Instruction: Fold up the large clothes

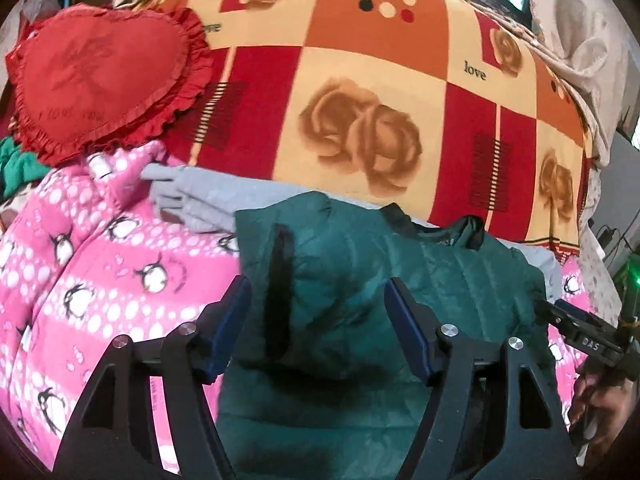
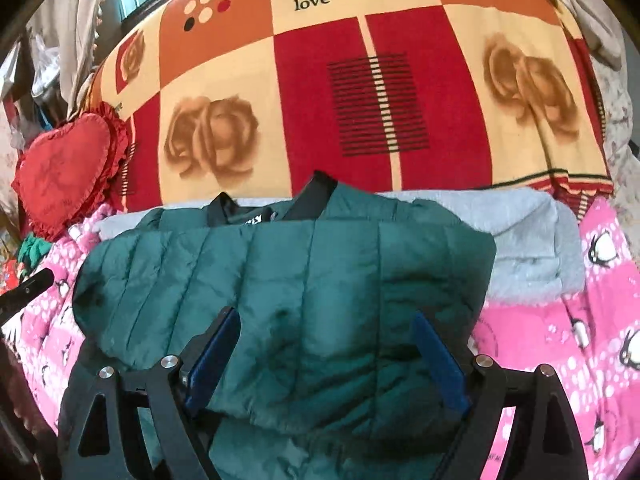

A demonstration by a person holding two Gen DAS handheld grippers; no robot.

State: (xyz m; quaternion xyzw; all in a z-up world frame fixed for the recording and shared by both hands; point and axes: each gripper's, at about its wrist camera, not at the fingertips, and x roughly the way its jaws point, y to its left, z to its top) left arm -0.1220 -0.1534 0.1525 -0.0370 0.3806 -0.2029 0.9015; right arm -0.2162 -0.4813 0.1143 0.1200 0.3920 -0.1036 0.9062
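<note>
1. Left wrist view, upper left of frame: red heart-shaped cushion [image 1: 108, 80] with a frilled edge, lying at the meeting of two blankets.
2. Lower left: pink penguin-print blanket [image 1: 92, 280] under everything near the camera.
3. Centre, just above the jacket: grey garment [image 1: 192, 196], partly covered by it.
4. Lower centre: green quilted jacket [image 1: 352, 280], bunched, with a black strap across its left part.
5. Bottom centre: left gripper [image 1: 318, 308], jaws parted, blue pads on either side of a hump of the jacket without pressing it.
6. Top and right: checked rose-print blanket [image 1: 360, 92] with "love" lettering.
7. Right edge: right gripper [image 1: 580, 328] seen from the side, by the jacket's edge, with a hand [image 1: 596, 404] below it.
8. Right wrist view, centre: same jacket [image 2: 300, 280] spread flatter, collar toward the top.
9. Bottom centre: right gripper [image 2: 326, 340] spread wide above the jacket, nothing clamped.
</note>
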